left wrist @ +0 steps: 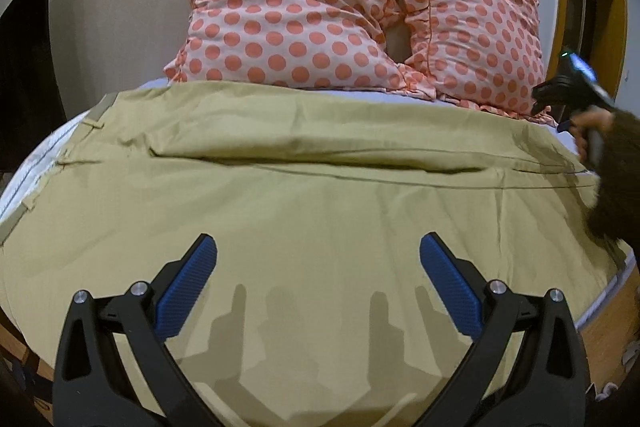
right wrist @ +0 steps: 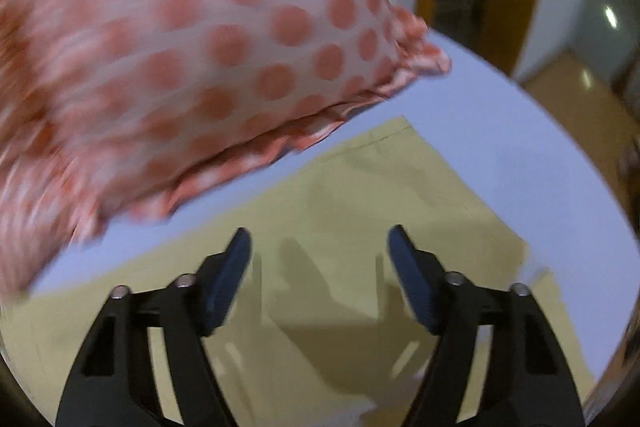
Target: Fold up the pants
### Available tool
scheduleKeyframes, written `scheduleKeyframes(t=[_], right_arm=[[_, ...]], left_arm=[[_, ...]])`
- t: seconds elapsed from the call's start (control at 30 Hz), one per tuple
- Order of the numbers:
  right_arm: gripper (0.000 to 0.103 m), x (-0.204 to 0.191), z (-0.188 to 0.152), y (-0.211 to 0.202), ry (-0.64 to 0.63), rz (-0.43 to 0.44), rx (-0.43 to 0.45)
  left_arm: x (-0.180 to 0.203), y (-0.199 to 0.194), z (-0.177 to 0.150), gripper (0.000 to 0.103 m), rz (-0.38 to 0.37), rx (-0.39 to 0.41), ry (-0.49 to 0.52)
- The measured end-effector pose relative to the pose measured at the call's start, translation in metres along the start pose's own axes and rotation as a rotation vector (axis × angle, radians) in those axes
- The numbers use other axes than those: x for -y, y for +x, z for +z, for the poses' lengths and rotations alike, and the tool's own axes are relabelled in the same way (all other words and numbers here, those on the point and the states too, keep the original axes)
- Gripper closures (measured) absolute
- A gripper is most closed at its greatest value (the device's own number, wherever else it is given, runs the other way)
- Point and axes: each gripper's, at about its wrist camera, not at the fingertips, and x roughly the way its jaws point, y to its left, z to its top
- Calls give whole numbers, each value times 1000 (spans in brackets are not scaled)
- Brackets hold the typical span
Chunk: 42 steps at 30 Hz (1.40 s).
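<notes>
You are working over khaki pants (left wrist: 304, 195) that are lying spread across the bed's pale blue sheet (right wrist: 500, 131), just in front of two polka-dot pillows (left wrist: 288, 15). The waistband with its belt loops (left wrist: 94, 125) is sitting at the left, and the legs are running off to the right — one leg already appears to be lying over the other, judging by the long ridge across the middle.

Your left gripper (left wrist: 318, 263) is hovering above the cloth with its blue pads (left wrist: 450, 283) spread wide and nothing between them. Your right gripper (right wrist: 320, 259) is doing the same over the hem end (right wrist: 400, 131), fingers well apart and empty; that view is blurred, so I cannot tell how close it is sitting to the fabric.

The likely next step is a fold along the length, hems brought toward the waistband. To do it well:

- Be lowering the right gripper onto the hem corner so that it is catching both layers, not just the top one.
- Be pinning or pinching the mid-leg with the left gripper — this gives the fold a clean line.
- Be carrying the hem low and level, clear of the pillow frill (right wrist: 360, 107) that is hanging just beside the cloth.
</notes>
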Motion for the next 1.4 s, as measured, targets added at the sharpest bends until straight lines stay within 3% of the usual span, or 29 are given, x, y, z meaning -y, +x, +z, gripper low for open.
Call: scheduleKeyframes(t=[0.1,0.17,0.23,0.3,0.37,0.4,0.5,0.57,0.67,0.73,0.87,0.97,1.03,1.07,1.1,1.23,1.3,1.37,1.4], right_arm=[[32,-2,22,36,103,-17,-36],[34,-6,29,55,104,-58,-58],[56,-11,28,60,67,-114,-12],[85,-4,21,57,55,-76,35],[99,16,17,55,97,-19,63],[101,33,16,56,155,67,68],[101,67,10,47,290,243,82],[101,82,1,28,311,347,127],[101,120,-36,-24,322,538,206],[103,145,-70,-54,319,604,229],[103,185,-148,-109,346,600,255],[100,200,-171,-101,386,574,148],[83,202,-171,-93,419,595,68],[58,200,-175,-94,430,610,45],[45,193,-174,-90,439,637,24],[45,163,-175,-80,433,728,-34],[47,146,-168,-63,429,695,-77],[64,140,-165,-50,457,632,-97],[67,142,-165,-45,499,618,-82]], left_arm=[[2,3,4,2,4,10,18],[4,6,6,2,6,13,33],[5,10,8,2,9,10,45],[3,12,9,2,8,10,39],[1,12,9,2,4,16,21],[-2,11,11,2,0,23,7],[-9,4,13,2,0,45,-20],[-17,-6,16,2,19,76,-40],[-31,-19,19,2,40,109,-78],[-41,-24,22,2,47,115,-104],[-58,-37,27,2,50,139,-157],[-65,-42,38,2,56,142,-176],[-64,-46,42,2,61,144,-176],[-63,-49,42,2,61,149,-172],[-61,-52,41,2,64,159,-162],[-55,-53,35,2,89,154,-132],[-54,-50,33,2,91,137,-123],[-53,-49,30,2,96,133,-115],[-54,-49,29,2,103,136,-108]])
